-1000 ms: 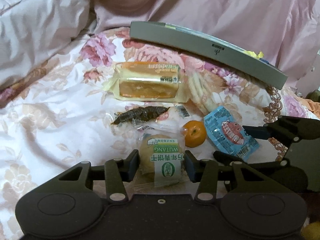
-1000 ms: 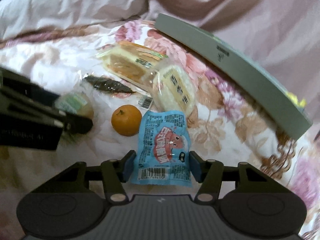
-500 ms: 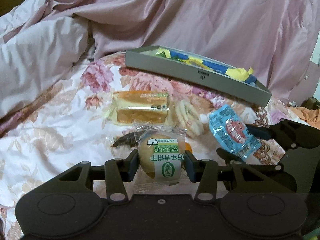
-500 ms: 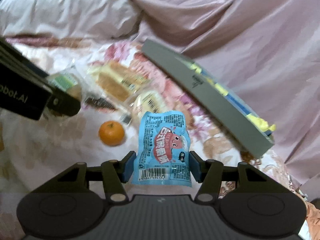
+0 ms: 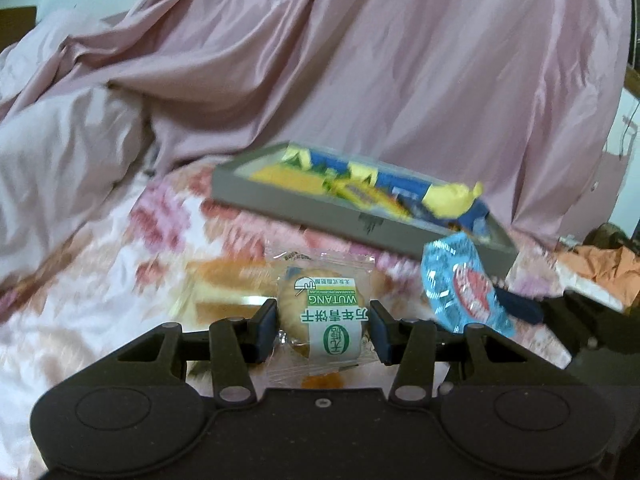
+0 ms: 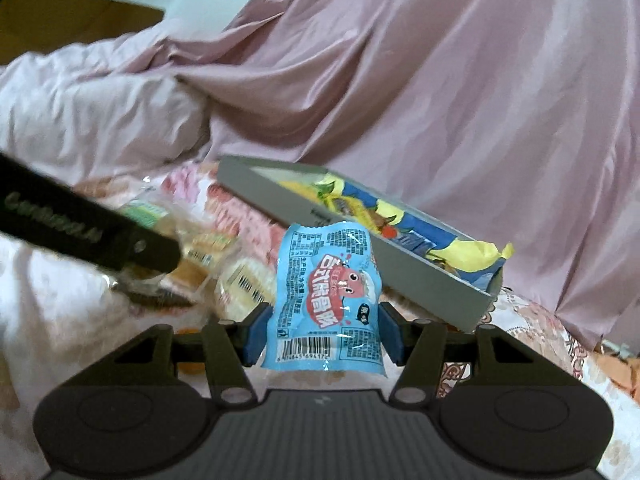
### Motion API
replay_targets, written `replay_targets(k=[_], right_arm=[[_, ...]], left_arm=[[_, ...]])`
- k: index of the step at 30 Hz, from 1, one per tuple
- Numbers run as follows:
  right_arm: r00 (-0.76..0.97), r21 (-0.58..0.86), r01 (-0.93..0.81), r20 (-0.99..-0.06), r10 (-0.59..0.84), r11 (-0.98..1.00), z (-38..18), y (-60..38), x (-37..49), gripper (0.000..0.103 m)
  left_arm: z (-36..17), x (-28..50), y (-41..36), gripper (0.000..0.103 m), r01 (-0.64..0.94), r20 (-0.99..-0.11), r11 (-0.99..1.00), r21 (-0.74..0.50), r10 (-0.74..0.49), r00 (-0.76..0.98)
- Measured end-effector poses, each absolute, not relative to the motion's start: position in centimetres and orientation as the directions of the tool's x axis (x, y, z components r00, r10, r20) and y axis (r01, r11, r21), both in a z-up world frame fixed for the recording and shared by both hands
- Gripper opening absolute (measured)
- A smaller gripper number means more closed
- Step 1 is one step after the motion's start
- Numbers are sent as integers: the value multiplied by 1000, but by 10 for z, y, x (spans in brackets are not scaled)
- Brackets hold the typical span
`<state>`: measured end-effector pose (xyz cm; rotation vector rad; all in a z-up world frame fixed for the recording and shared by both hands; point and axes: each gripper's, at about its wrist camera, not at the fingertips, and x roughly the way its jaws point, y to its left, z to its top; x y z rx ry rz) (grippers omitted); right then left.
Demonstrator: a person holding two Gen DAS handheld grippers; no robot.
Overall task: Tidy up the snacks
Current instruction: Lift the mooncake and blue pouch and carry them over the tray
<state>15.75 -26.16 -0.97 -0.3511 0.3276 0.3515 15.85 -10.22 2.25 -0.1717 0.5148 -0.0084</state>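
Snacks already fill part of the grey box [image 5: 360,216]; left fingers [image 5: 323,330] grip a wrapped biscuit [image 5: 323,320], right fingers [image 6: 322,332] a blue packet [image 6: 326,300], others remain on the bed [image 5: 100,300].

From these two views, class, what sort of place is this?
Most likely a bedroom, on a bed: a floral bedsheet, a rumpled pink duvet behind, and a grey box of snacks resting on the bedding.

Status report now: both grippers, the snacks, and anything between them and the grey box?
Left gripper shut on wrapped biscuit. Right gripper shut on blue packet. Both held above bed. Grey box ahead, part full; nothing in the way.
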Motion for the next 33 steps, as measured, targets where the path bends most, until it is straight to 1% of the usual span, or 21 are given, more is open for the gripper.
replay_targets(k=[7,11,15,20,27,33], right_arm=[[918,-213,-334,-296,265,918,5,-273,165,62],[923,-176,-320,-280,265,931,8,-279,173,63],[933,-163,-300,-254,254,940,9,-280,180,63],[950,-141,-256,-223,221,956,8,-284,191,63],[981,-48,-138,-145,130,989,14,-297,219,64],[985,30,-86,-147,89,996,11,-305,251,64]], left_arm=[[42,183,-113,50,-5,-445,986,-166,-70,893],[45,196,-120,50,4,-434,987,-161,-75,898],[44,214,-120,50,-12,-436,981,-193,-75,897],[48,242,-118,50,-34,-420,977,-211,-59,905],[52,291,-118,50,-60,-413,974,-217,-36,910],[49,320,-123,50,-78,-409,967,-242,-28,912]])
